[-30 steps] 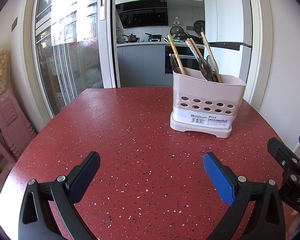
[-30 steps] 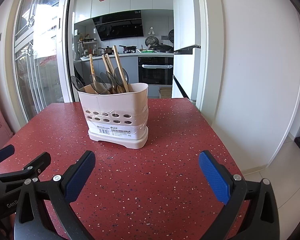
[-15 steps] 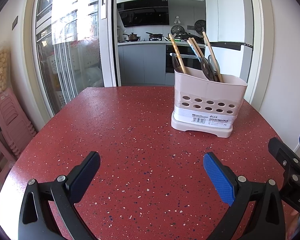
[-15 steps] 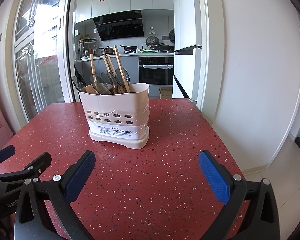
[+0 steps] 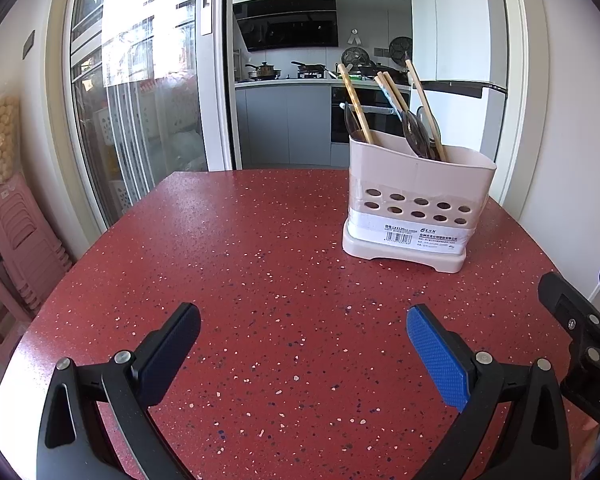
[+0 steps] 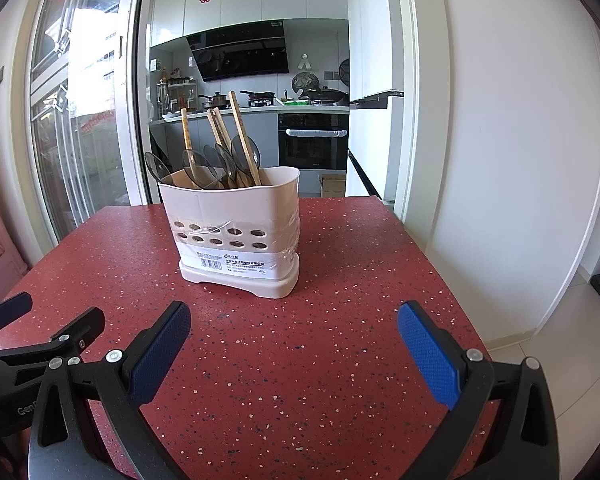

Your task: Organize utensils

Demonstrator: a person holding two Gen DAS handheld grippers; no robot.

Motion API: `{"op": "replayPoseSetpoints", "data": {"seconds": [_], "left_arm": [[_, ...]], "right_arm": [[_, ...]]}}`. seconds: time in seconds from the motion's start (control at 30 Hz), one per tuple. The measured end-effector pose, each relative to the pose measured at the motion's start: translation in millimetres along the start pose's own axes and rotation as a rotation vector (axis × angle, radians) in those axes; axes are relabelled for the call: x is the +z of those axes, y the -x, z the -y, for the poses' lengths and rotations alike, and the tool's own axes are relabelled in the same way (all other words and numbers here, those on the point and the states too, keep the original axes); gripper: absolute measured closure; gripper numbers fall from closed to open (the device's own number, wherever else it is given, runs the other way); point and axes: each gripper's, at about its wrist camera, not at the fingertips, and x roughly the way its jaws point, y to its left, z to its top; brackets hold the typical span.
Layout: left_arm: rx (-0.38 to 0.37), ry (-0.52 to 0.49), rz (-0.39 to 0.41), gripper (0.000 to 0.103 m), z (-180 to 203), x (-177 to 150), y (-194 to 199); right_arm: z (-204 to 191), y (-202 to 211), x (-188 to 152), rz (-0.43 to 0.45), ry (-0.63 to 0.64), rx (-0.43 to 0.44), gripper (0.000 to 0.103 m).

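Observation:
A pale pink utensil holder (image 5: 414, 204) (image 6: 238, 232) with rows of oval holes stands upright on the red speckled table (image 5: 260, 280) (image 6: 340, 272). Wooden chopsticks (image 5: 356, 104) (image 6: 242, 136) and dark translucent spoons (image 5: 414, 136) (image 6: 198, 168) stick out of its top. My left gripper (image 5: 303, 326) hovers low over the table, short of the holder and to its left, open and empty. My right gripper (image 6: 294, 322) sits just in front of the holder, open, nothing between its blue pads. Each gripper shows at the edge of the other's view.
Beyond the table's far edge a sliding glass door (image 5: 140, 100) opens onto a kitchen with an oven (image 6: 312, 144). A white wall (image 6: 500, 160) runs along the right. Stacked pink stools (image 5: 16, 240) stand on the floor at the left.
Both grippers have crept slightly forward and tilted, so the holder looks a little nearer and lower. The jaws stayed wide and nothing was picked up.

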Motion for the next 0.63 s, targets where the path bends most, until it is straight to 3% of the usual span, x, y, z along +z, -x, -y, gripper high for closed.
{"op": "replayPoseSetpoints", "data": {"seconds": [0.63], "left_arm": [[-0.032, -0.013, 0.005, 0.000, 4.6, 0.8, 1.7]], "right_arm": [[-1.3, -0.1, 0.9, -0.004, 0.001, 0.003, 0.000]]}}
